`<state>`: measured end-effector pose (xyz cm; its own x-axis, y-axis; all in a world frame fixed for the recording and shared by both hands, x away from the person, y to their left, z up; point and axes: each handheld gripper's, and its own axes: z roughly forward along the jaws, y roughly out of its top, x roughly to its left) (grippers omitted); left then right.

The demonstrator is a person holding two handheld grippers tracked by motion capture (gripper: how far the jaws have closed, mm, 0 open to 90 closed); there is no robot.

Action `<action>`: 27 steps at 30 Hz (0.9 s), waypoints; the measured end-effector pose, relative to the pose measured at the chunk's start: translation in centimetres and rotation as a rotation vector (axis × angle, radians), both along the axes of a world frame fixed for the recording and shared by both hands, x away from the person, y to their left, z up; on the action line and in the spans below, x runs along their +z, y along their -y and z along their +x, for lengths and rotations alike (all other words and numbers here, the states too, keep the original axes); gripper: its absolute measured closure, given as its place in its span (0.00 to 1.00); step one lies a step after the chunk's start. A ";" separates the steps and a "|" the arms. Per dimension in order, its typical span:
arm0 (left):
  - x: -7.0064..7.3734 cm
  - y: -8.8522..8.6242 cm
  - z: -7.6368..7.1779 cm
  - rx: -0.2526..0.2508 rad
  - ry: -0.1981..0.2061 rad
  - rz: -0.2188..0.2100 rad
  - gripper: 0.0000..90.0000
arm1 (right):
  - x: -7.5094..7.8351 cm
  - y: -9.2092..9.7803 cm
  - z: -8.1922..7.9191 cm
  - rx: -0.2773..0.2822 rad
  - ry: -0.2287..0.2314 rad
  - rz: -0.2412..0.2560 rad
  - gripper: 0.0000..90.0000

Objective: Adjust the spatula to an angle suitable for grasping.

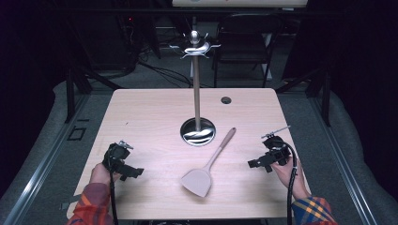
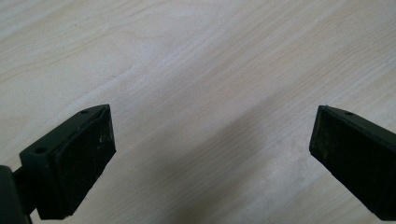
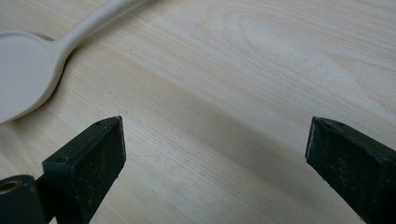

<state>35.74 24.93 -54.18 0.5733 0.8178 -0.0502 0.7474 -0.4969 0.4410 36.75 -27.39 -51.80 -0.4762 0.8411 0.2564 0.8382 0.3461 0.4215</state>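
On the near left of the light wooden table (image 1: 141, 112), the left gripper (image 1: 123, 161) sits low over bare wood, held in a hand with a plaid sleeve (image 1: 91, 206) behind it. Its own camera shows both black jaws spread wide with nothing but wood grain between them, so it's holding nothing. Moving toward the middle, there's a beige spatula (image 1: 206, 166) lying flat on the table, blade end toward the person and handle angling away to the right. Just beyond it stands a tall utensil rack (image 1: 197, 79), a thin pole rising from a shiny round base (image 1: 198, 131), with metal hooks at the top. A small dark grommet hole (image 1: 226, 100) sits farther back on the table. Over on the right, the right gripper (image 1: 267, 159) hovers near the table edge, jaws also wide apart and empty; in its own view the spatula (image 3: 32, 70) lies off to the upper left, well clear of the jaws.
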 end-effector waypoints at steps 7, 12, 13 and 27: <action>0.1 -0.1 -0.1 0.002 0.003 0.000 0.00 | 0.1 -0.9 -0.1 0.032 0.005 -0.049 0.00; 0.1 -0.1 -0.1 0.000 0.003 -0.005 0.00 | 0.2 -1.8 -0.1 0.066 0.017 -0.095 0.00; 0.1 -0.1 -0.1 0.002 0.006 -0.014 0.00 | 0.2 -1.9 -0.1 0.070 0.013 -0.124 0.00; 0.1 -0.1 0.0 -0.001 0.000 -0.025 0.00 | 0.3 -5.7 0.2 0.170 0.033 -0.144 0.00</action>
<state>35.71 25.00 -54.08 0.5740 0.8158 -0.0709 0.7472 -0.4864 0.4529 36.91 -21.65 -51.52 -0.6205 0.7747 0.1218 0.7492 0.5398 0.3837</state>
